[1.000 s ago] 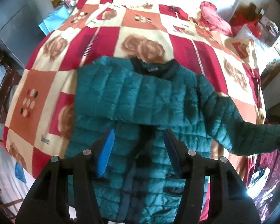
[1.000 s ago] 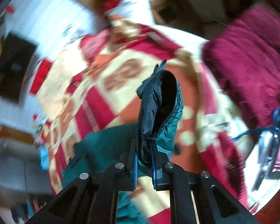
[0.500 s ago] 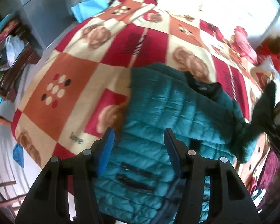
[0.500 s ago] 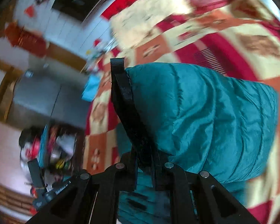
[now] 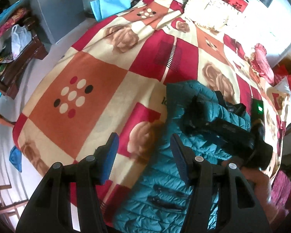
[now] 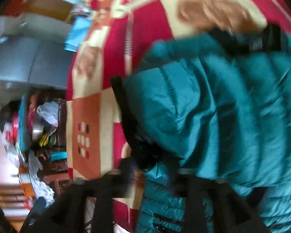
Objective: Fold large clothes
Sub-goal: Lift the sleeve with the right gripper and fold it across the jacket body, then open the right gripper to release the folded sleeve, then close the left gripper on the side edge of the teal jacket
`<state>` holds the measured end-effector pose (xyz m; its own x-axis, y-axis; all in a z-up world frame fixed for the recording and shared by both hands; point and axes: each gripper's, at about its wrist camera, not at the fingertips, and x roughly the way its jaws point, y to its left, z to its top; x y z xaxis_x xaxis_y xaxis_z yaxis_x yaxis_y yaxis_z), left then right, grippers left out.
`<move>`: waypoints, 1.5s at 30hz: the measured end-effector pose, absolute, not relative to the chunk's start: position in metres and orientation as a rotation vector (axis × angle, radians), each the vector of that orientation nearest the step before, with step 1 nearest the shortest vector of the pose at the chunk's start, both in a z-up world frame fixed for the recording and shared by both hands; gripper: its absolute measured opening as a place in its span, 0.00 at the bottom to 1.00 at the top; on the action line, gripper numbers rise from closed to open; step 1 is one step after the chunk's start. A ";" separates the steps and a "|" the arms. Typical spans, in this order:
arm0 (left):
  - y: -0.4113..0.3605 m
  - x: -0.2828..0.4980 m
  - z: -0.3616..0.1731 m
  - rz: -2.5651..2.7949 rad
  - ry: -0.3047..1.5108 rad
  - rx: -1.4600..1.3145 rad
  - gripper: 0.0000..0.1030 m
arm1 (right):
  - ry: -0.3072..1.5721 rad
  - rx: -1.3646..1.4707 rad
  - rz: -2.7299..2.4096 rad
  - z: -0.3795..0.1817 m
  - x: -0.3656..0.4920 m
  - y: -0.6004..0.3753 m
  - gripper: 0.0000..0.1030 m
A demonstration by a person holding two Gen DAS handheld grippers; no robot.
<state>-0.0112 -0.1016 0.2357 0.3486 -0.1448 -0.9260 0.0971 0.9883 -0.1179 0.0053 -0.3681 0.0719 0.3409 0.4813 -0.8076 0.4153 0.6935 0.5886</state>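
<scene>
A teal quilted puffer jacket (image 5: pixel 176 167) with a dark collar lies on the patterned bed blanket (image 5: pixel 99 85). My left gripper (image 5: pixel 143 155) is open and empty, hovering over the jacket's left edge. In the left wrist view my right gripper (image 5: pixel 196 106) reaches across the jacket's chest with the dark sleeve cuff between its fingers. In the blurred right wrist view the teal sleeve (image 6: pixel 184 116) with its black cuff (image 6: pixel 130 124) lies folded over the jacket body, and the fingers (image 6: pixel 132 167) look wider apart around the cuff; whether they still grip it is unclear.
A cream pillow (image 5: pixel 209 13) and a red cushion (image 5: pixel 261 66) lie at the bed's far end. A grey cabinet (image 5: pixel 54 9) and a cluttered wooden bench (image 5: pixel 15 58) stand left of the bed. The bed's near edge drops to a pale floor (image 5: pixel 2 139).
My right gripper has carried the right sleeve across and laid it over the jacket's chest. My left gripper has swung left, so the jacket now sits right of it.
</scene>
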 end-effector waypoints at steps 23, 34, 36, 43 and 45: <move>-0.254 0.041 0.105 -0.259 1.247 0.254 0.53 | 1.040 1.024 -0.310 0.116 -0.194 -0.519 0.70; -0.268 0.043 0.089 -0.256 1.248 0.183 0.53 | 1.050 1.076 -0.327 0.100 -0.217 -0.531 0.70; -0.269 0.042 0.090 -0.261 1.245 0.183 0.49 | 1.044 1.084 -0.332 0.099 -0.220 -0.532 0.70; -0.260 0.046 0.097 -0.276 1.256 0.154 0.23 | 1.032 1.074 -0.314 0.107 -0.205 -0.528 0.70; -0.257 0.049 0.100 -0.282 1.254 0.140 0.20 | 1.031 1.069 -0.308 0.109 -0.199 -0.526 0.70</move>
